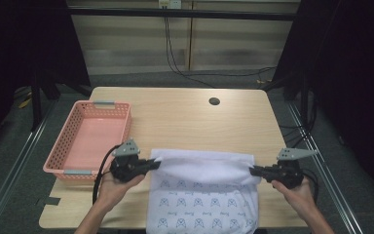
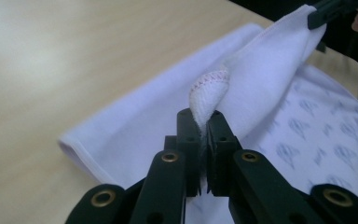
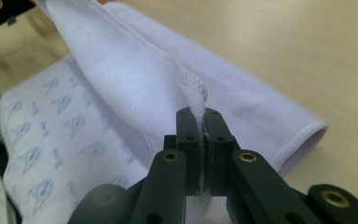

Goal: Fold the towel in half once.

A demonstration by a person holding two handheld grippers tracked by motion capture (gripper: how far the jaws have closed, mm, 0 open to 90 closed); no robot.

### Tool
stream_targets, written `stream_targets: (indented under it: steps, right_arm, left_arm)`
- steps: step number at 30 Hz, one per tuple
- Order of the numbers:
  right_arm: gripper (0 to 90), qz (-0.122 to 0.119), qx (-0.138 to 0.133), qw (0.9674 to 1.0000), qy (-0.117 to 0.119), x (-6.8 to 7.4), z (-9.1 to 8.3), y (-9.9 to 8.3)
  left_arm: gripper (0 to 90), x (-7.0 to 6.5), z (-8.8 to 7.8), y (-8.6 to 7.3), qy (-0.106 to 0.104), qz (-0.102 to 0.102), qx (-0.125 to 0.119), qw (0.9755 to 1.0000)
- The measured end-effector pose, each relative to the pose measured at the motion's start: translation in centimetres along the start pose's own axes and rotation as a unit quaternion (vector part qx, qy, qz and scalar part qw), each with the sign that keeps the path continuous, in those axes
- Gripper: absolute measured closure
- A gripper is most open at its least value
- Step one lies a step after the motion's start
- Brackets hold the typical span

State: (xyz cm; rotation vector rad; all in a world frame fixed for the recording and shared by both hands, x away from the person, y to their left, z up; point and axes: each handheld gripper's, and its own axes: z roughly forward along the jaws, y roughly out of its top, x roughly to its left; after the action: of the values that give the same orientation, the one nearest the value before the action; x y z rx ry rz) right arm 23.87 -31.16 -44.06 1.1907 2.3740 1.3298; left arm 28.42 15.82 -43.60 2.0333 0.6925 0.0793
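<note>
Cloth [image 1: 204, 195] is lying on the near half of the desk [image 1: 185, 117], printed side up, near end hanging over the near desk edge. Its far edge is folded back, white underside showing, and that fold is stretching crosswise between the two claws, sagging slightly in the middle.

Left claw [image 1: 157, 164] is gripping the left corner of that edge and right claw [image 1: 251, 170] the right corner, so each hand is sitting at its own end and neither needs to cross. Both are pointing inward along the fold line.

Left claw [image 2: 204, 122]: clenched, stitched hem bunching up out of the tips. Right claw [image 3: 201, 120]: likewise clamped tight on its hemmed corner, fabric running up and away from the tips.

My read: they're carrying the far edge toward the near one, so the fold has to go perpendicular to the line between the claws. Keeping both ends level is mattering most.

Pink basket [image 1: 58, 165] is sitting at the left of the desk, just beside the left claw, empty.
</note>
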Motion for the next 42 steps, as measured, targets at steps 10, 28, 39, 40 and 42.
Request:
stream_targets:
  steps: [10, 28, 39, 40, 42]
  right_arm:
    - [86.8, 0.015, 0.09, 0.9957, 0.017, 2.1, 1.2, -5.2]
    - [87.0, 0.021, 0.113, 0.9922, -0.048, -0.4, 2.1, -4.6]
    - [85.7, 0.026, 0.102, 0.9914, -0.077, -2.7, 3.7, -2.8]
    - [85.7, 0.026, 0.102, 0.9914, -0.077, -2.7, 3.7, -2.8]
    - [84.8, 0.024, 0.096, 0.9919, -0.079, -3.0, 4.0, -2.6]
  left_arm:
    - [85.7, -1.6, 2.0, -5.2, -0.03, -0.02, 0.1, 0.9943]
    - [86.5, 0.7, 6.1, -2.8, 0.025, -0.014, 0.117, 0.9928]
    - [86.7, 3.7, 8.4, -0.8, 0.062, -0.024, 0.103, 0.9925]
    - [86.7, 3.7, 8.4, -0.8, 0.062, -0.024, 0.103, 0.9925]
    - [86.7, 4.2, 8.6, -0.5, 0.072, -0.026, 0.102, 0.9918]
